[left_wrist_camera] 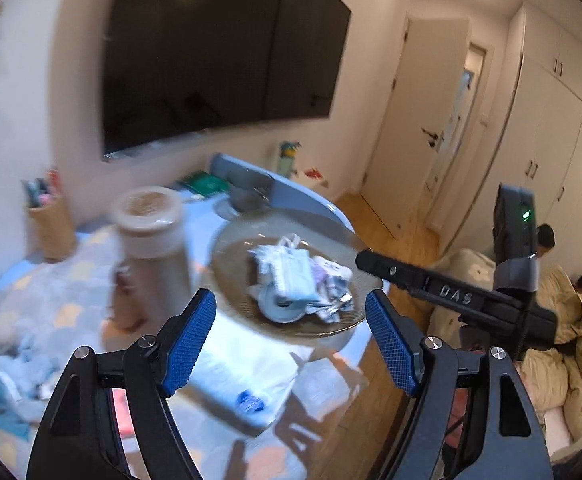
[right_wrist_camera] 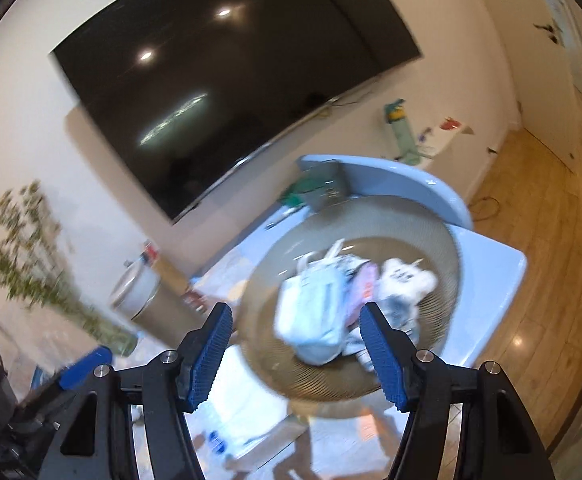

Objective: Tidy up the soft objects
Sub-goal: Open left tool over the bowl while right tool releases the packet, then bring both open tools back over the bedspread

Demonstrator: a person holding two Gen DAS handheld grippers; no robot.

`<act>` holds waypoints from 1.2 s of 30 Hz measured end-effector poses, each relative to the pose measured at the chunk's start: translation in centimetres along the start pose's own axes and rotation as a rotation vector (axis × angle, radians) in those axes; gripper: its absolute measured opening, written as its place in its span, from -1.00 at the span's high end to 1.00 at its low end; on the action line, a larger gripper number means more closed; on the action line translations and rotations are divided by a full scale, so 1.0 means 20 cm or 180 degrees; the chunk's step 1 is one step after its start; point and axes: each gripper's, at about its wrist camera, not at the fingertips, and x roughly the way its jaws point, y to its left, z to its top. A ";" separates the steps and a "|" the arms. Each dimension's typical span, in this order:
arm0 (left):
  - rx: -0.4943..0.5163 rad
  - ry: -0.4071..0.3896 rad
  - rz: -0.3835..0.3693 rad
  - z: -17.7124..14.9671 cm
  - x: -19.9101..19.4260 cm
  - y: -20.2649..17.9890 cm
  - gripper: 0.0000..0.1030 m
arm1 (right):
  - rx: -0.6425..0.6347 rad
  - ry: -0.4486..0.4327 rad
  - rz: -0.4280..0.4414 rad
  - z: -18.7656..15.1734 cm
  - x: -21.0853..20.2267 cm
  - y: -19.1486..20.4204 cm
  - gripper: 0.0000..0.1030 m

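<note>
Right wrist view: both grippers' fingers [right_wrist_camera: 383,356] gape apart above the bowl [right_wrist_camera: 431,220]; blurry, so probably steady first, then pinch one soft bundle [right_wrist_camera: 315,312].

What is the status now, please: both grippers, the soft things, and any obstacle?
Left gripper open, empty. Right gripper open, empty, over bowl. Soft items piled in bowl, untouched. Beige canister stands close left of bowl.

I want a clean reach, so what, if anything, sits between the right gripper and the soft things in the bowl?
Nothing visible does. The right gripper hangs open just before the bowl, and the soft things lie piled uncovered inside it.
</note>
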 end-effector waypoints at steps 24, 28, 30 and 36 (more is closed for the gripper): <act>-0.1327 -0.0432 0.1908 -0.72 -0.91 1.15 -0.96 | -0.1562 0.1037 0.0798 -0.80 0.54 1.19 -0.50; -0.1536 -0.0221 0.1938 -0.91 -0.80 1.31 -0.96 | -0.1666 0.1184 0.0868 -0.95 0.67 1.24 -0.50; -0.1593 -0.0168 0.1915 -0.96 -0.75 1.35 -0.96 | -0.1739 0.1214 0.0891 -1.02 0.72 1.26 -0.50; -0.1733 -0.0080 0.1822 -1.08 -0.65 1.44 -0.96 | -0.1904 0.1288 0.0861 -1.14 0.81 1.30 -0.50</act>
